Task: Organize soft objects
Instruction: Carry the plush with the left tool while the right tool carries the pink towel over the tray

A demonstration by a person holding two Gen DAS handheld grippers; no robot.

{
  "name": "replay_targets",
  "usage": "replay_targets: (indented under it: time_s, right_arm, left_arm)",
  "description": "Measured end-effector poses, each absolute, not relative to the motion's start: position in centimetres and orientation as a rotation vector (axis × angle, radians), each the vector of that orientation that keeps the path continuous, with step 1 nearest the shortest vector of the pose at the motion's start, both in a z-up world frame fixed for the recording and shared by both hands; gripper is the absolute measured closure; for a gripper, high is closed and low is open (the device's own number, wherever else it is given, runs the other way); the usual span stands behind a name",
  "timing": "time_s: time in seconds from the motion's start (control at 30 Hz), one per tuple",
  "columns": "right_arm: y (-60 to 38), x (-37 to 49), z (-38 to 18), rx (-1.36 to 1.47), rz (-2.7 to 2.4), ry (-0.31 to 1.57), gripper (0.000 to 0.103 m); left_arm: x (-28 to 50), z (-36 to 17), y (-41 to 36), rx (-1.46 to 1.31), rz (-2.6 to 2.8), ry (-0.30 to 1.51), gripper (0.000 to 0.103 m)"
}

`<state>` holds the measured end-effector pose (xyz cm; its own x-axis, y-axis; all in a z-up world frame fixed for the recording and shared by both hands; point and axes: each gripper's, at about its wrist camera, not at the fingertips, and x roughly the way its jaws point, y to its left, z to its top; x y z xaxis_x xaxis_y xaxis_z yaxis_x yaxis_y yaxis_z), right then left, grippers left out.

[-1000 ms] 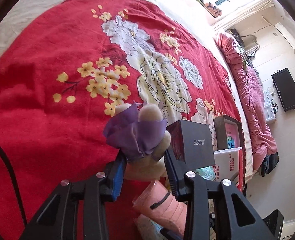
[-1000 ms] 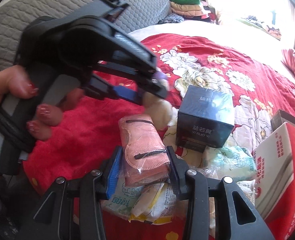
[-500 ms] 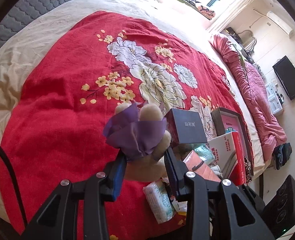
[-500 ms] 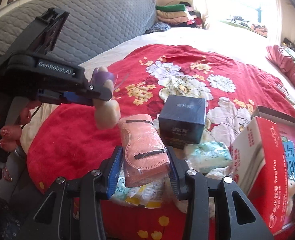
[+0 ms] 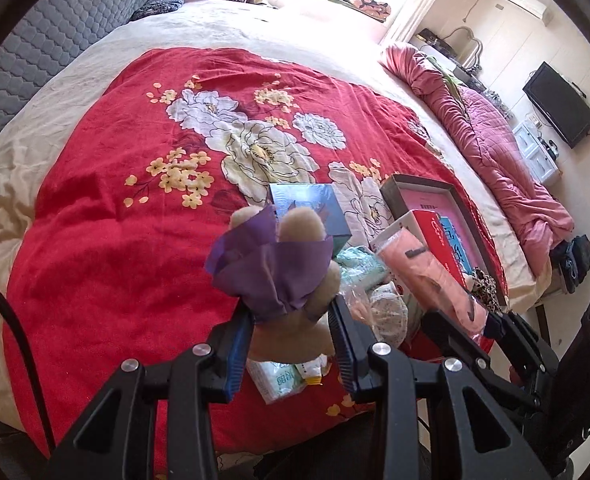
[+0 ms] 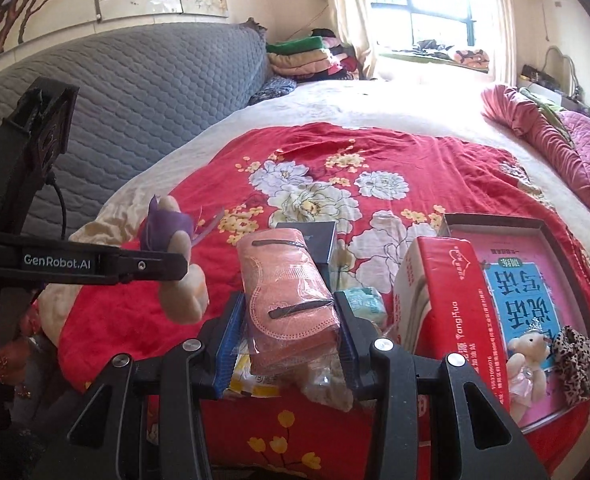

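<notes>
- Clamping a plush toy in purple wrap point(image 5: 283, 280), left hand-held gripper point(image 5: 291, 344) partly closed; right hand-held gripper point(image 6: 287, 340) pinching a bagged pink cloth point(image 6: 287, 292).
- Lifted clear of the packet pile point(image 6: 359, 300) since a second ago, both pieces now airborne.
- Waiting beyond on the red bedspread point(image 5: 115, 220): open box point(image 6: 575, 280), probable drop-off.

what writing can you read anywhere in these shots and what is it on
"GenRobot.AI": white letters on the side of the left gripper, seen from the right wrist.
"YangHua": white letters on the side of the red box; the Chinese lines and the number beside it are too small to read.
Large white Chinese characters, upside down, on the blue panel in the open tray: not legible to me.
Tissue packs' print: blurred.
</notes>
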<state>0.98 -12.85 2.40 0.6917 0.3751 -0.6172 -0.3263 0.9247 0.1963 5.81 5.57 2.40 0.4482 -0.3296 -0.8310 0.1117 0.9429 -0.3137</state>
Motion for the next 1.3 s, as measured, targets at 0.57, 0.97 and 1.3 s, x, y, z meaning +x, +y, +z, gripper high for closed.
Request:
replay_targets:
  time_s: [0.57, 0.97, 1.3]
  right_arm:
    - [-20.5, -1.1, 4.9, 0.132, 0.237, 0.634, 0.059]
    - [-26.5, -2.8, 5.5, 0.200, 0.118, 0.589, 0.059]
    - [-30.2, -4.1, 5.8, 0.231, 0.037, 0.562, 0.059]
  left_arm:
    - [4.2, 5.8, -1.1, -0.125, -0.366, 1.036, 0.065]
    - [4.3, 7.1, -7.0, -0.074, -0.456, 1.011, 0.065]
    - [4.3, 7.1, -11.3, -0.041, -0.532, 1.009, 0.065]
